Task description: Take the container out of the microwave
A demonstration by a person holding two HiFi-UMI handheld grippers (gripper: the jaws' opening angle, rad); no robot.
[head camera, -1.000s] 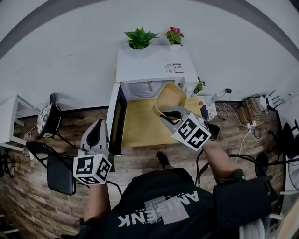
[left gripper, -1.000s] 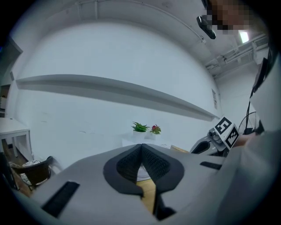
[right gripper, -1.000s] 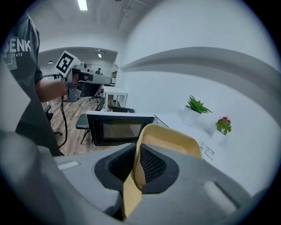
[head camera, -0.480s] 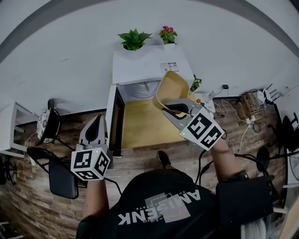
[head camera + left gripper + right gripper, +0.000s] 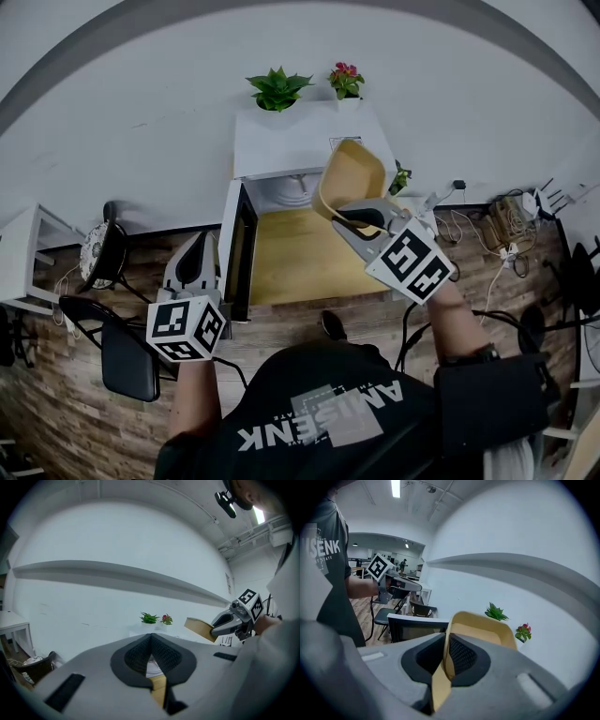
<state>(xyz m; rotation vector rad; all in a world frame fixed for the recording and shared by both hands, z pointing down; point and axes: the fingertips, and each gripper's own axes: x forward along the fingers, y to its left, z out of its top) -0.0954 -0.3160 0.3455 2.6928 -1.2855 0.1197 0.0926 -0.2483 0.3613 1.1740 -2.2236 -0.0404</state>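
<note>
**A:** The tan container [image 5: 349,178] is out and up in the air. It's tilted with its open side towards us, and in the head view it hangs in front of the top right corner of the white microwave [image 5: 291,141].

**B:** It's higher than a second ago, when it was low over the yellow surface [image 5: 291,258]. What's the grip like?

**A:** The right claw [image 5: 446,655] has the near wall pinched, one pad inside the rim and one outside. It's only open by the thickness of that wall, and it has just nipped in a shade tighter.

**B:** And the other side?

**A:** The left claw [image 5: 151,643] is fully closed with nothing in it. It's just left of the open dark door [image 5: 236,248], about where it was before.

**B:** The microwave is still wide open, then.

**A:** Yes. The green plant [image 5: 277,86] and the pink-flowered plant [image 5: 346,78] sit on top of it, with the container's rim just below the pink one.
</note>
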